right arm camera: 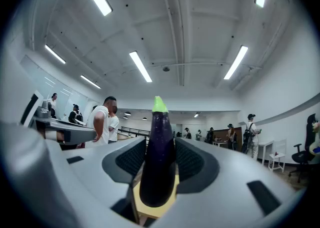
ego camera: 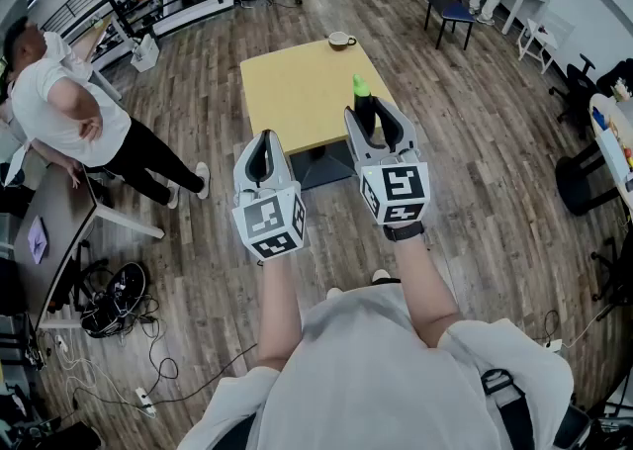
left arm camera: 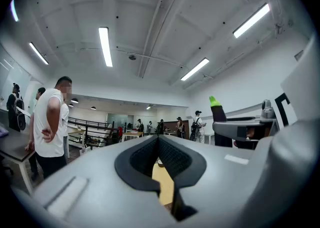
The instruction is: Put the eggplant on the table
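A dark purple eggplant (right arm camera: 159, 159) with a bright green cap stands upright between the jaws of my right gripper (right arm camera: 160, 164), which is shut on it. From the head view the eggplant (ego camera: 364, 107) pokes up out of my right gripper (ego camera: 377, 122), held in the air just short of the yellow table (ego camera: 292, 82). The eggplant's green tip (left arm camera: 214, 102) also shows at the right of the left gripper view. My left gripper (ego camera: 261, 156) is level beside the right one, shut with nothing in it; its jaws (left arm camera: 158, 154) meet with the table top seen below them.
A cup on a saucer (ego camera: 341, 41) sits at the yellow table's far edge. A person in a white shirt (ego camera: 59, 107) stands at a grey desk on the left. Cables (ego camera: 114, 300) lie on the wooden floor; a blue chair (ego camera: 447, 5) stands beyond.
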`<action>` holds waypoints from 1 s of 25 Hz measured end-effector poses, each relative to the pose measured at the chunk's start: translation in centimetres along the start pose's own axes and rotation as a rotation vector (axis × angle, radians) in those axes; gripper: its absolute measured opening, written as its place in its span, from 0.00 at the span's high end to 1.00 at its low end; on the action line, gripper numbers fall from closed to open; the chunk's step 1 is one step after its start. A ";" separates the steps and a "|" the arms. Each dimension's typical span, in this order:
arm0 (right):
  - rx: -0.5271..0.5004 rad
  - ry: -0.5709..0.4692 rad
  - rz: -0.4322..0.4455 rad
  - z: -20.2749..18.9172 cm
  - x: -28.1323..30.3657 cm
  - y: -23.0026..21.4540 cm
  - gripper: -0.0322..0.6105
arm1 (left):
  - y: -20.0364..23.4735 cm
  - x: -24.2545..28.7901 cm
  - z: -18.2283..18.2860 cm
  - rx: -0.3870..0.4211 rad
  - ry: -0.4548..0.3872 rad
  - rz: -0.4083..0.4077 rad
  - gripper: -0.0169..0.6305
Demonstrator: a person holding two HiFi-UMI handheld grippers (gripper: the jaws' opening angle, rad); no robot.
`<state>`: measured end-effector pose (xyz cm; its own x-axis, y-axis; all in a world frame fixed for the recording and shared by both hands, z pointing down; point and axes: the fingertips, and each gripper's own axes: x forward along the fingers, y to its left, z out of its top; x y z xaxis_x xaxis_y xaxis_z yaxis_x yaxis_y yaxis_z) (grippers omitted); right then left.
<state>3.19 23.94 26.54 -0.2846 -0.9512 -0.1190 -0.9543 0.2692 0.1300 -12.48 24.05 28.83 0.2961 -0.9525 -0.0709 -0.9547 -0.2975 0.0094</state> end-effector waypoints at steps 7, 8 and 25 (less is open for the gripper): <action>0.015 -0.010 0.028 -0.2 0.2 2.6 0.67 | 1.9 -1.1 0.4 -0.025 -0.066 -0.018 0.96; 0.015 -0.013 0.033 -0.2 0.3 2.8 0.67 | 1.9 -1.0 0.6 0.002 -0.091 -0.028 0.96; 0.065 -0.005 0.175 -4.5 14.6 1.1 0.67 | 4.1 12.0 -1.3 0.073 -0.056 -0.006 0.96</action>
<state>-1.60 9.71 29.33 -0.4469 -0.8884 -0.1049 -0.8941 0.4397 0.0850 -12.76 11.36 29.34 0.3020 -0.9448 -0.1268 -0.9530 -0.2960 -0.0643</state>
